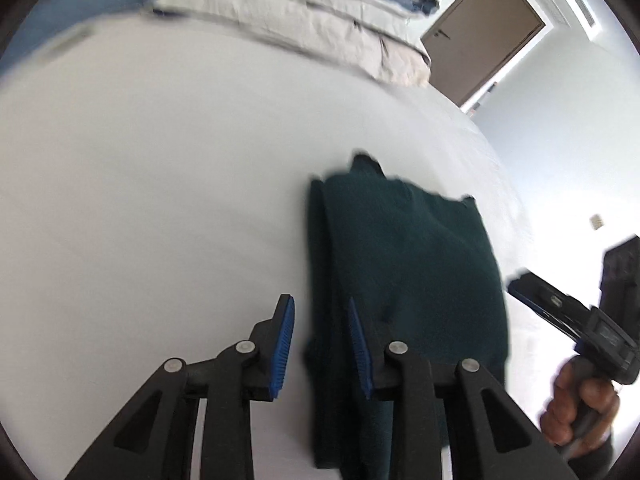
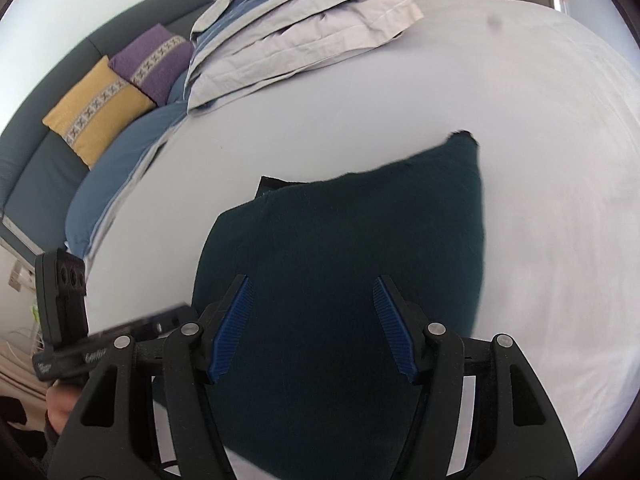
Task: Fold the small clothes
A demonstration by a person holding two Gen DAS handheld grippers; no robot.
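A dark green garment (image 1: 400,248) lies folded into a rough rectangle on the white bed sheet (image 1: 160,180). My left gripper (image 1: 320,300) hovers over its near left edge, jaws a little apart; the cloth's edge shows in the gap and the blue pads do not press on it. In the right wrist view the same garment (image 2: 340,240) fills the middle, and my right gripper (image 2: 311,278) stands wide open above its near part, holding nothing. A hand (image 1: 576,400) grips the right gripper's handle at the garment's right side.
A stack of folded bedding and pillows (image 2: 300,40) lies at the far end of the bed. Beside it are a blue pillow (image 2: 116,176), a yellow cushion (image 2: 96,108) and a purple cushion (image 2: 156,60) against a grey headboard. A brown door (image 1: 480,40) is beyond the bed.
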